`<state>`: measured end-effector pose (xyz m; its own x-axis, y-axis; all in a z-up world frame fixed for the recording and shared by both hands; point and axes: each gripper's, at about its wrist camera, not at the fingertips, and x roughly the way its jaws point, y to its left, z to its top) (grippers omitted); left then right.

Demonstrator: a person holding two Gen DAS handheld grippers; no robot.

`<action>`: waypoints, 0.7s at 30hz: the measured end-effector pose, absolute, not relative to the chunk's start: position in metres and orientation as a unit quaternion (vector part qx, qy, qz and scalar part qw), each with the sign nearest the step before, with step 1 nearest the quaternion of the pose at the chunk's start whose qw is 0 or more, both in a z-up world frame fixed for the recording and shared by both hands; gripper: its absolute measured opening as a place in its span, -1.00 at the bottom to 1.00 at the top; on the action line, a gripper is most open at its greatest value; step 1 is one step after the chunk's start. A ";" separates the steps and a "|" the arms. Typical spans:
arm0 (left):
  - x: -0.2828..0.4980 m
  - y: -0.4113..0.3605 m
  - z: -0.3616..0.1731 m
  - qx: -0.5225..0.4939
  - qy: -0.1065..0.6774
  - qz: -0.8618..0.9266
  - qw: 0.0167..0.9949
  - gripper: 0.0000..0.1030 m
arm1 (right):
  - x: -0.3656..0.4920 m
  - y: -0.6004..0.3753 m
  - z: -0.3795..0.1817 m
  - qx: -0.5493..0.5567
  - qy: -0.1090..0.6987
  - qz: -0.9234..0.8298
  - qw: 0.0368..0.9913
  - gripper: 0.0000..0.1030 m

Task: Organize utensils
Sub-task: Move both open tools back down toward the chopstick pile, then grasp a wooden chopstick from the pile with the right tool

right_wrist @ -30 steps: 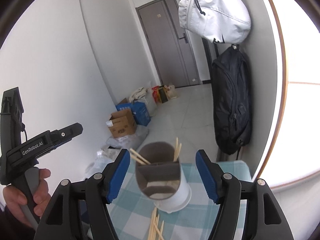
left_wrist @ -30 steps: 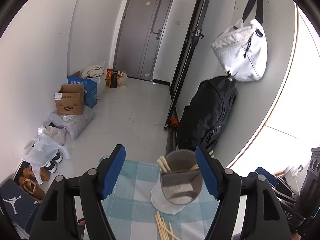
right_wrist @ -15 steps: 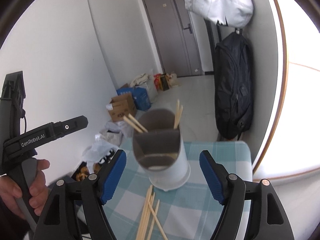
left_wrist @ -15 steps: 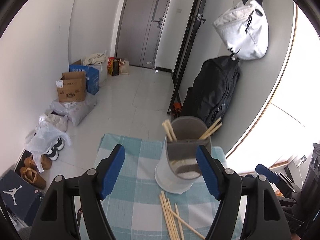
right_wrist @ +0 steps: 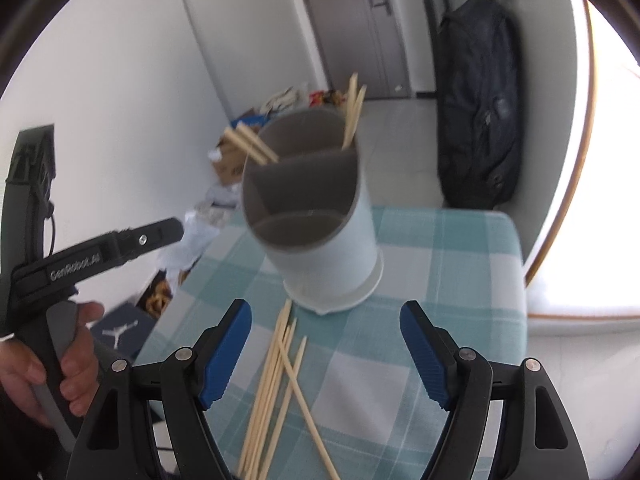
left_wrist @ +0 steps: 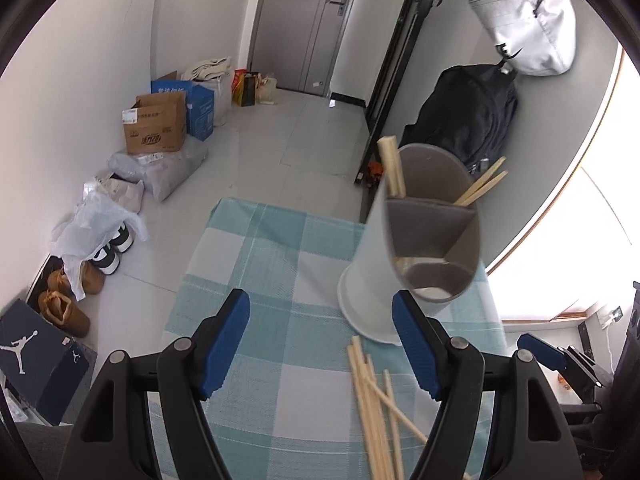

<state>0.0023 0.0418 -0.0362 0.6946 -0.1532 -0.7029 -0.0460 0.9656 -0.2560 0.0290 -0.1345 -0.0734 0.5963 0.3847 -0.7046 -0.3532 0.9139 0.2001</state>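
Observation:
A white utensil holder point(left_wrist: 372, 280) point(right_wrist: 340, 248) with a grey divided insert stands on the teal checked tablecloth point(left_wrist: 272, 264) point(right_wrist: 440, 248). Two of its compartments each hold a pair of wooden chopsticks point(left_wrist: 392, 168) point(right_wrist: 252, 144). Several loose chopsticks point(left_wrist: 372, 396) point(right_wrist: 276, 376) lie crossed on the cloth in front of the holder. My left gripper point(left_wrist: 320, 344) hangs open over the cloth, left of the loose sticks, with nothing between its pads. My right gripper point(right_wrist: 325, 352) is open just above the loose sticks and touches nothing.
The small table ends at a curved grey wall with a black backpack point(left_wrist: 472, 120) point(right_wrist: 476, 120) on the right. A person's hand point(right_wrist: 68, 364) holds the left gripper's handle at the table's left edge. Boxes, bags and shoes point(left_wrist: 108, 256) lie on the floor beyond.
Both grippers have sunk and tipped down towards the table, so the holder and loose chopsticks now sit closer and higher in view. The right jaws stand slightly wider than before.

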 end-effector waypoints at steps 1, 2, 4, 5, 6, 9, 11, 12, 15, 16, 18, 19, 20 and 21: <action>0.002 0.044 -0.039 -0.129 0.392 -0.027 0.911 0.35 | 0.031 -0.129 -0.078 0.009 0.410 0.215 0.886 0.49; 0.002 0.046 -0.043 -0.129 0.396 -0.024 0.909 0.35 | 0.033 -0.125 -0.081 0.001 0.419 0.222 0.881 0.49; 0.004 0.050 -0.050 -0.130 0.409 -0.012 0.903 0.35 | 0.037 -0.114 -0.089 -0.019 0.439 0.238 0.866 0.49; 0.006 0.054 -0.054 -0.137 0.418 -0.012 0.898 0.35 | 0.040 -0.108 -0.095 -0.033 0.452 0.248 0.856 0.49; 0.008 0.056 -0.054 -0.141 0.422 -0.014 0.895 0.35 | 0.042 -0.101 -0.100 -0.047 0.462 0.257 0.847 0.49; 0.009 0.064 -0.053 -0.147 0.419 -0.007 0.896 0.36 | 0.043 -0.083 -0.113 -0.091 0.480 0.279 0.827 0.47; 0.008 0.068 -0.052 -0.149 0.414 0.000 0.898 0.55 | 0.046 -0.074 -0.123 -0.118 0.488 0.287 0.816 0.45; 0.008 0.070 -0.052 -0.153 0.413 0.002 0.898 0.63 | 0.048 -0.069 -0.127 -0.128 0.493 0.289 0.811 0.41; 0.007 0.077 -0.052 -0.168 0.410 0.005 0.897 0.63 | 0.054 -0.060 -0.138 -0.136 0.506 0.298 0.798 0.16; 0.007 0.079 -0.052 -0.171 0.409 0.009 0.896 0.63 | 0.056 -0.059 -0.140 -0.134 0.509 0.301 0.795 0.09; 0.009 0.084 -0.054 -0.176 0.406 0.015 0.897 0.63 | 0.060 -0.053 -0.145 -0.134 0.515 0.305 0.790 0.03; 0.010 0.086 -0.053 -0.179 0.405 0.016 0.897 0.63 | 0.062 -0.051 -0.148 -0.135 0.518 0.306 0.787 -0.02; 0.010 0.087 -0.053 -0.182 0.404 0.017 0.896 0.63 | 0.062 -0.048 -0.150 -0.136 0.520 0.307 0.785 -0.06; 0.011 0.088 -0.054 -0.183 0.404 0.017 0.896 0.63 | 0.063 -0.046 -0.151 -0.139 0.523 0.307 0.783 -0.15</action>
